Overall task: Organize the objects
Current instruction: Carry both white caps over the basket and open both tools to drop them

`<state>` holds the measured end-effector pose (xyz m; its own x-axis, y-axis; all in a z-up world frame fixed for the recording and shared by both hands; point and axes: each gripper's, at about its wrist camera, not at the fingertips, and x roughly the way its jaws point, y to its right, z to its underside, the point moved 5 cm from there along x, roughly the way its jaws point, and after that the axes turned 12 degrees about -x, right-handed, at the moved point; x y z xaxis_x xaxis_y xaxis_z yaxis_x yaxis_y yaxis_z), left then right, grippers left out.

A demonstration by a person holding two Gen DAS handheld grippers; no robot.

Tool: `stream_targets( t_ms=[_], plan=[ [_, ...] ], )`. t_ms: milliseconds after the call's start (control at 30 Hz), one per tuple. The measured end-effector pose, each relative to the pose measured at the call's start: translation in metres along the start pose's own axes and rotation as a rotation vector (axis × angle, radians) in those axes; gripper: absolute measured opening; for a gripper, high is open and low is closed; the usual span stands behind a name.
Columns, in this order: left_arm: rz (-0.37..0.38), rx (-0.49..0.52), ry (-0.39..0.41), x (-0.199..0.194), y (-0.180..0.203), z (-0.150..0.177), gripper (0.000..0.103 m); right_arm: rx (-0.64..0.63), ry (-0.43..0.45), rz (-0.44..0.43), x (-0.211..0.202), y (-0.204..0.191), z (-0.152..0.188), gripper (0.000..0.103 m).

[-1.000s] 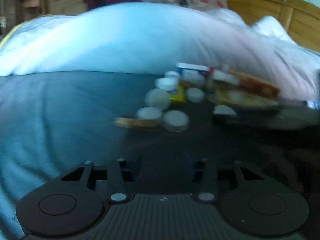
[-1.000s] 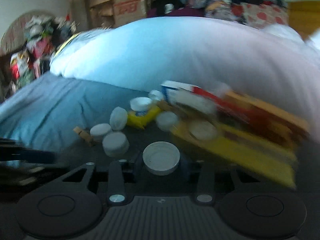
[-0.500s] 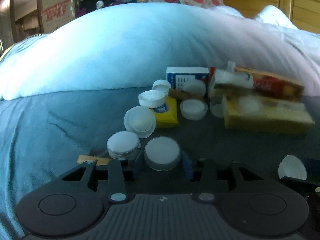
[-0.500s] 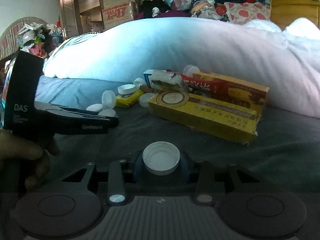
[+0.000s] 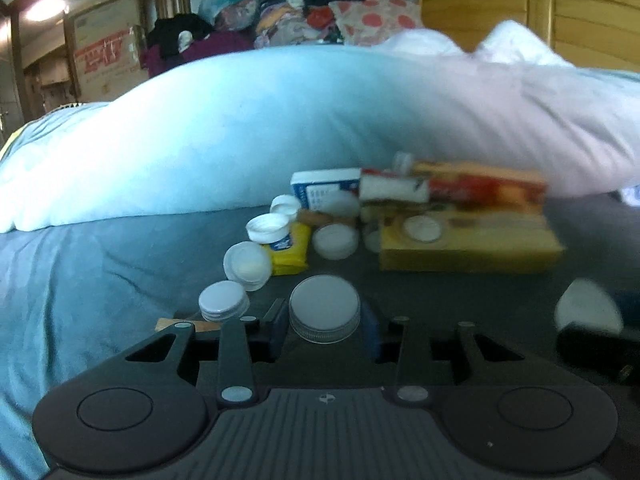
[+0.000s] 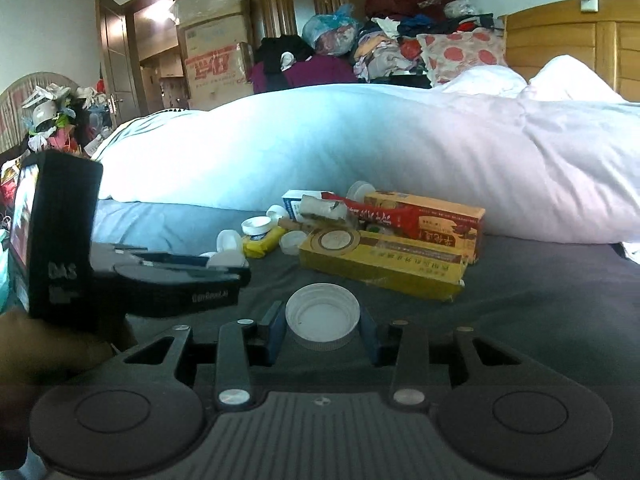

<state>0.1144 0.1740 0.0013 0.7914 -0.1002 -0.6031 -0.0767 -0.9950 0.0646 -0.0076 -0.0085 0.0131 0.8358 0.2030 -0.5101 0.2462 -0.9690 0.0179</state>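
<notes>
Your left gripper (image 5: 325, 326) has lifted a flat-topped cap (image 5: 324, 308), clamped; right gripper (image 6: 323, 334) still grips an upturned cap (image 6: 322, 316). Both probably ready for sorting.

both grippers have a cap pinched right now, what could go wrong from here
1. The left gripper pinches its cap by the ribbed rim only; a round cap held that way may pop out.
2. The right gripper grips its cap open side up, also by the rim, so it could tilt or slip.
3. The loose caps lean on each other beside the yellow packet on soft bedding; a nudge could scatter them.
</notes>
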Motion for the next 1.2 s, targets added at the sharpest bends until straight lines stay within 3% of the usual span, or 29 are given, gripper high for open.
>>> stream_targets(
  t_ms=[367, 767, 967, 1200],
  plan=[
    [0.004, -0.032, 0.058, -0.069, -0.002, -0.015, 0.039, -0.013, 0.015, -0.016, -0.042, -0.028, -0.009, 0.042],
    [-0.030, -0.078, 0.087, -0.113, -0.031, -0.014, 0.039, -0.069, 0.027, -0.048, -0.053, -0.052, -0.025, 0.042],
    [-0.182, -0.196, 0.161, -0.167, -0.107, -0.033, 0.039, -0.142, 0.103, -0.174, -0.050, -0.098, -0.088, 0.042],
    [-0.461, -0.365, 0.260, -0.258, -0.249, -0.054, 0.039, -0.242, 0.211, -0.456, -0.048, -0.226, -0.198, 0.042]
  ],
)
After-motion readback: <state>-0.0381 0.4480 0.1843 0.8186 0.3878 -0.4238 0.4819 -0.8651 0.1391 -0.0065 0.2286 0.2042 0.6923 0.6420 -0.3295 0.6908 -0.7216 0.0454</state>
